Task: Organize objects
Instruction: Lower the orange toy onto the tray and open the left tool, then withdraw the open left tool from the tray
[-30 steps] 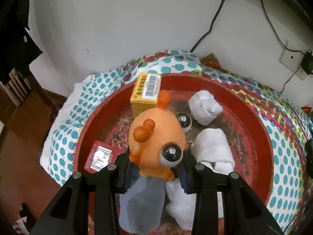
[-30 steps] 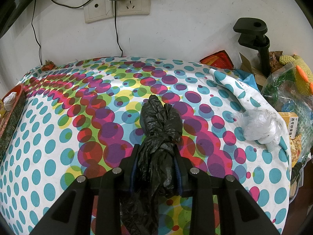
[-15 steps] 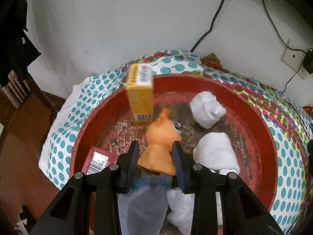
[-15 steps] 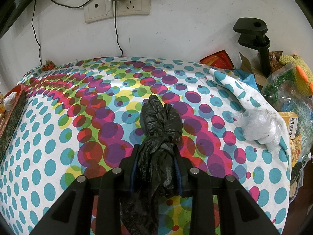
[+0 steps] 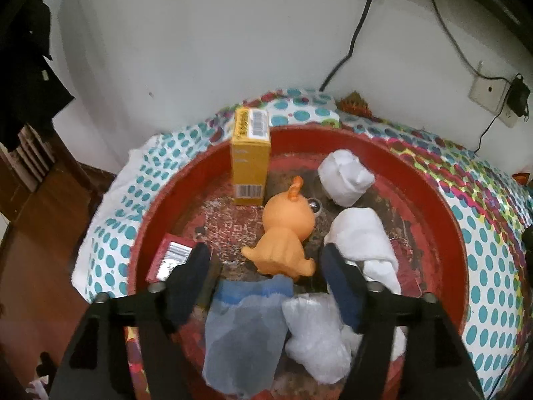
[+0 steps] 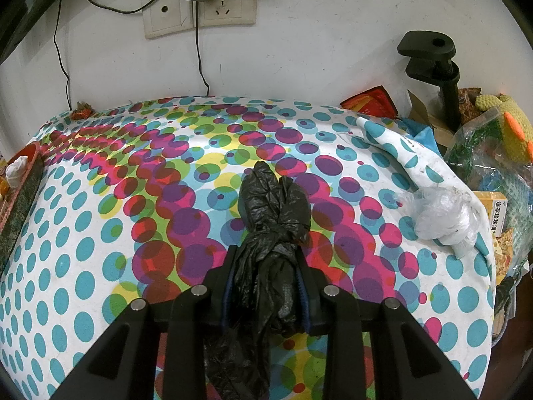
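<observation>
In the left wrist view an orange toy animal (image 5: 285,233) lies on the floor of a round red tray (image 5: 446,206), face turned away. My left gripper (image 5: 266,256) hovers just behind the toy; its jaws are opening and its pads stand clear of the toy on both sides. A yellow box (image 5: 250,163) stands upright at the tray's far rim. In the right wrist view my right gripper (image 6: 266,266) is shut on a crumpled black plastic bag (image 6: 271,230) over the dotted tablecloth (image 6: 100,233).
The tray also holds white cloth bundles (image 5: 344,176) (image 5: 363,236), a red packet (image 5: 171,260), a bluish bag (image 5: 245,330) and a clear plastic wad (image 5: 316,336). On the right of the tablecloth lie a clear bag (image 6: 443,220), a black clamp (image 6: 433,66) and clutter. Wall sockets (image 6: 200,13) sit behind.
The left gripper lowered the orange toy into the tray and spread its jaws off it; the toy now lies on the tray floor. The yellow box looks more upright. The right gripper is unchanged.
</observation>
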Action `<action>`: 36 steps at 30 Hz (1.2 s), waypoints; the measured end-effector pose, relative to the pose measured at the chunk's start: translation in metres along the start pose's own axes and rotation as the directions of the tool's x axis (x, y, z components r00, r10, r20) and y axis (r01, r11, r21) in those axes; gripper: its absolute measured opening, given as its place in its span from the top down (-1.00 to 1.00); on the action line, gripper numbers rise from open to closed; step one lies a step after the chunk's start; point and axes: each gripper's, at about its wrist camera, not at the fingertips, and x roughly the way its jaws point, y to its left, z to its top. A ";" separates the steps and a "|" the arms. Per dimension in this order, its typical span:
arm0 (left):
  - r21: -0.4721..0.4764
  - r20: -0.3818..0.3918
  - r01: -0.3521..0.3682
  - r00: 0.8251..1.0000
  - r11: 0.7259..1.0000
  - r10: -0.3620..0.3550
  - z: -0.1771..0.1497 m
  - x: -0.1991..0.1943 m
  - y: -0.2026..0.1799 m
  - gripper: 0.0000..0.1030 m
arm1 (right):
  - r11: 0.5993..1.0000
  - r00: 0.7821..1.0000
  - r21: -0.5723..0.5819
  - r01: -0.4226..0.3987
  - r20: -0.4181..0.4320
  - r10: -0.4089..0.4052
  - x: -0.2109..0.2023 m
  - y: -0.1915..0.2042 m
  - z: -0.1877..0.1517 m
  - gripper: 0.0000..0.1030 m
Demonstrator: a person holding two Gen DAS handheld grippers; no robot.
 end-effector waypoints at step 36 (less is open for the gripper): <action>-0.079 0.099 -0.054 0.993 0.995 0.062 -0.085 -0.069 0.020 -1.00 | 1.000 1.000 -0.004 0.005 0.001 -0.005 0.001 -0.001 -0.001 0.39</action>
